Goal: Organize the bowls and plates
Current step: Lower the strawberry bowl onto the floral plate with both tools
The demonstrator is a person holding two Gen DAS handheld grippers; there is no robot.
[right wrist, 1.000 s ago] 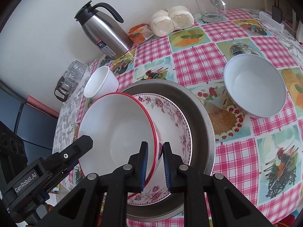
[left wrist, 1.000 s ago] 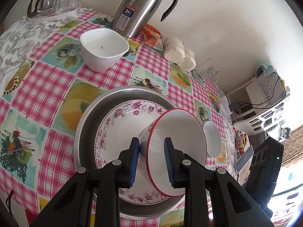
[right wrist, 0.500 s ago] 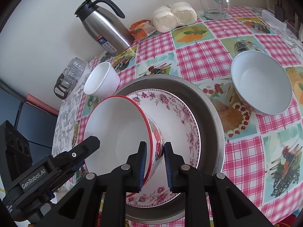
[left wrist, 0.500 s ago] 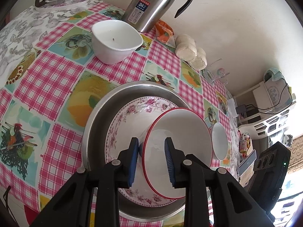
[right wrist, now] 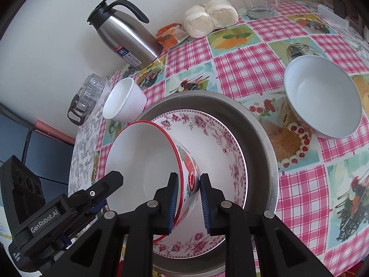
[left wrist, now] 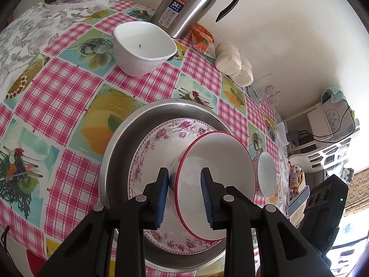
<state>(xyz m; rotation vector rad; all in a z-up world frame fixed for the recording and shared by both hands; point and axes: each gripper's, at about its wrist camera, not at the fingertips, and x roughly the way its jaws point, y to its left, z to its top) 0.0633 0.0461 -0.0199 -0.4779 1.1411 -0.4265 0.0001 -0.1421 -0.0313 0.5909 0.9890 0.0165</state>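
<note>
Red-rimmed bowl is tipped on its side over the floral plate, which lies inside the steel basin. My left gripper and right gripper each pinch its wall from opposite sides, one pad inside, one outside.

Step in hand, as I judge it: nesting this bowl into the stack. Next move calls for levelling it onto its foot, centred on the plate, then easing both grips off together so it does not rock or chip the glaze.

Surface: checked pink oilcloth. Far left, a white cup-bowl; to the right, a second white bowl; at the far wall, a steel flask, buns, a glass mug. Shelving stands at the right of the room.
</note>
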